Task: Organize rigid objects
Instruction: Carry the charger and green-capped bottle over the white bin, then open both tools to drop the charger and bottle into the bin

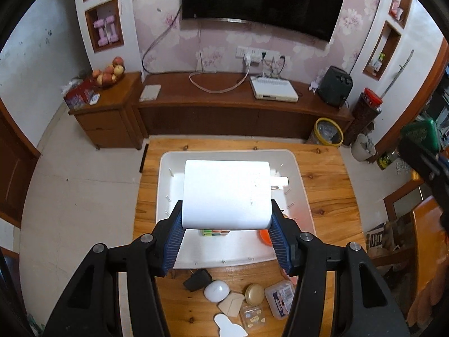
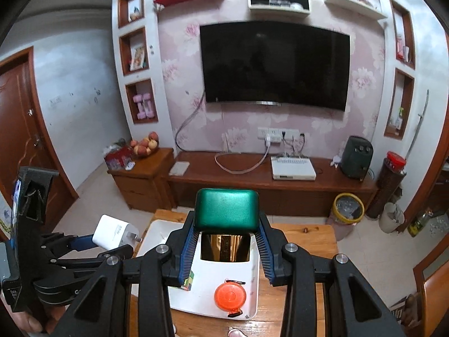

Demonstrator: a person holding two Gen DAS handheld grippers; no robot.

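Observation:
My left gripper [image 1: 226,219] is shut on a white plug charger [image 1: 226,193], held in the air over the white tray [image 1: 304,193]; its metal prongs point right. From the right wrist view the same charger [image 2: 113,231] shows at the left in the left gripper [image 2: 92,240]. My right gripper [image 2: 226,248] is shut on a green box with a gold underside [image 2: 226,210], above the tray [image 2: 254,289]. In the tray lie an orange round tape measure [image 2: 230,295] and a small colourful block [image 2: 188,280]. The right gripper with the green box [image 1: 419,133] shows at the right edge of the left view.
Small items lie on the wooden table [image 1: 325,168] near the tray's front: a black piece [image 1: 196,279], a white oval [image 1: 216,290], a gold round tin [image 1: 254,294], a clear plastic case [image 1: 280,297]. A TV cabinet [image 2: 266,185] and yellow bin [image 2: 348,205] stand beyond.

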